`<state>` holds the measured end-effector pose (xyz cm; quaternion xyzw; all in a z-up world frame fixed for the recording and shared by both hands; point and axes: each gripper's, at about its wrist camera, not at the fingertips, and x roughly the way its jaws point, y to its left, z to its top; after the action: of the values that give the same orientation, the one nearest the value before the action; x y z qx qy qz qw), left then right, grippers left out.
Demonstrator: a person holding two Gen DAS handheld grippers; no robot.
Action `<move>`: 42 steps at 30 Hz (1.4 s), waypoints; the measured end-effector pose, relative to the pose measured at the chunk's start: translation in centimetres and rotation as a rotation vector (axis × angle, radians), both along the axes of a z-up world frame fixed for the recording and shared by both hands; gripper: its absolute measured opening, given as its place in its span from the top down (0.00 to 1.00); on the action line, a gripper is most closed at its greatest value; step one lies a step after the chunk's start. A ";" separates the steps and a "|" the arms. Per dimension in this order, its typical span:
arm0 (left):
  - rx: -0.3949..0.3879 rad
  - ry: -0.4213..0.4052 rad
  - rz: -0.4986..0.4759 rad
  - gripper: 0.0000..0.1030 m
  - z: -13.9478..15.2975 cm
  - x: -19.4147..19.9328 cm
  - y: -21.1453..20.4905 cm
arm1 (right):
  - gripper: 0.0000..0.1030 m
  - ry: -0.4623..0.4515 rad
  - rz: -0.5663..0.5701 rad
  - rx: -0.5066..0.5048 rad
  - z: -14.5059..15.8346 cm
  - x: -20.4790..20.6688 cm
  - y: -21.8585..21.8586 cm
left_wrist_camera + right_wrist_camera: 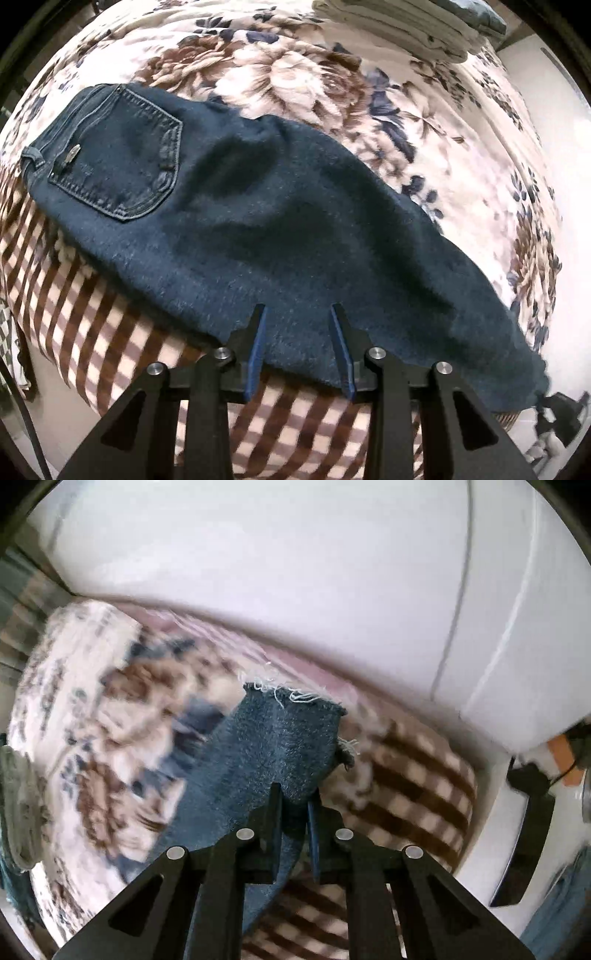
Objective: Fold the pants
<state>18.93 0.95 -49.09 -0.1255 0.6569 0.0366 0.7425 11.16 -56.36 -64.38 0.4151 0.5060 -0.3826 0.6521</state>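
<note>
Across a floral blanket [303,81] and onto a checked blanket [110,325], dark jeans [258,221] lying flat, back pocket [118,155] up, waistband far left. Over the near edge of the denim, left gripper [299,310] with jaws wide, nothing between them. Right gripper [295,792] clamped narrow on the lifted leg just below its frayed hem [295,696]; folded clothes [399,26] well apart at the far side.

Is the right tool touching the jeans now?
Touching. In the right wrist view, the right tool is shut on the jeans near the frayed hem; the denim is pinched between its two fingers, with no gap.
</note>
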 end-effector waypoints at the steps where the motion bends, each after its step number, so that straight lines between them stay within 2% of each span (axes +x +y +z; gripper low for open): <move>1: -0.001 0.003 0.000 0.70 -0.1 0.0 0.1 | 0.81 0.026 -0.013 0.074 -2.0 -0.4 -0.5; 2: -0.008 0.010 0.005 0.70 -0.2 0.1 0.3 | 0.70 0.046 -0.032 0.167 -4.0 -0.9 -1.0; 4: -0.026 0.010 0.018 0.70 -0.2 0.2 0.9 | 0.60 0.022 -0.061 0.261 -5.0 -1.7 -1.4; 6: -0.037 0.003 0.041 0.70 0.4 0.1 2.2 | 0.28 -0.017 -0.063 0.240 -3.1 -1.6 -0.7; 7: -0.037 -0.001 0.050 0.69 0.7 0.1 2.9 | 0.25 -0.042 -0.050 0.223 -1.6 -1.5 0.2; 8: -0.045 -0.006 0.065 0.57 1.3 0.0 4.3 | 0.25 -0.062 -0.033 0.210 -0.3 -1.1 1.5; 9: -0.047 -0.006 0.075 0.29 1.6 0.1 5.3 | 0.25 -0.082 -0.011 0.201 1.0 -0.7 3.0; 11: -0.051 -0.009 0.105 0.05 2.5 0.1 8.2 | 0.25 -0.101 0.042 0.211 2.7 0.5 7.5; 12: -0.052 -0.021 0.135 0.05 3.1 0.3 10.3 | 0.25 -0.114 0.063 0.238 3.0 1.3 10.1; 15: -0.064 -0.033 0.237 0.05 3.8 0.9 17.2 | 0.25 -0.145 0.171 0.418 2.2 3.8 20.0; 17: -0.072 -0.019 0.323 0.05 3.3 1.3 21.6 | 0.25 -0.142 0.240 0.523 0.6 5.3 26.6; 19: -0.120 -0.004 0.435 0.05 1.8 1.8 26.6 | 0.25 -0.112 0.294 0.581 -1.4 6.9 32.6; 22: -0.194 0.038 0.501 0.06 -1.0 3.0 30.6 | 0.26 -0.078 0.276 0.624 -3.5 7.6 38.4; 23: -0.216 0.039 0.517 0.11 -1.9 3.3 31.5 | 0.32 -0.083 0.243 0.639 -4.2 7.7 39.9; 24: -0.228 0.035 0.528 0.27 -2.6 3.8 32.2 | 0.45 -0.082 0.221 0.641 -5.0 8.5 40.7; 26: -0.230 0.033 0.531 0.48 -3.4 4.3 32.6 | 0.61 -0.097 0.167 0.627 -5.9 8.1 42.0; 27: -0.228 0.025 0.523 0.58 -3.6 4.5 32.6 | 0.61 -0.103 0.151 0.608 -6.2 8.2 42.5; 28: -0.218 0.015 0.502 0.61 -3.5 4.6 32.4 | 0.61 -0.111 0.130 0.588 -6.3 8.0 42.8; 31: -0.165 -0.024 0.420 0.68 -2.2 4.1 31.8 | 0.62 -0.099 0.147 0.561 -7.3 8.7 43.5; 33: -0.148 -0.038 0.386 0.72 -1.5 3.7 31.9 | 0.83 -0.079 0.168 0.515 -6.9 9.0 44.1; 34: -0.163 -0.043 0.385 0.72 -1.0 3.2 32.3 | 0.85 -0.087 0.171 0.504 -6.5 9.1 43.6; 35: -0.160 -0.041 0.374 0.72 -0.8 3.0 32.5 | 0.92 -0.102 0.178 0.497 -5.6 8.8 42.9; 37: -0.136 -0.024 0.348 0.72 -1.0 2.9 32.8 | 0.94 -0.127 0.225 0.466 -2.9 8.5 42.9; 39: -0.128 0.020 0.341 0.71 -2.6 3.1 33.2 | 0.95 -0.103 0.279 0.428 -1.4 8.4 43.3; 41: -0.134 0.065 0.343 0.70 -4.0 3.3 33.7 | 0.94 -0.043 0.298 0.455 -2.5 7.9 43.6; 42: -0.141 0.076 0.346 0.69 -4.1 3.4 33.9 | 0.90 0.017 0.320 0.486 -3.9 8.0 43.9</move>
<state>22.37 34.80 -53.21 -0.2868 0.6542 0.1221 0.6891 19.13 -12.45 -68.27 0.4711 0.6473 -0.1458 0.5812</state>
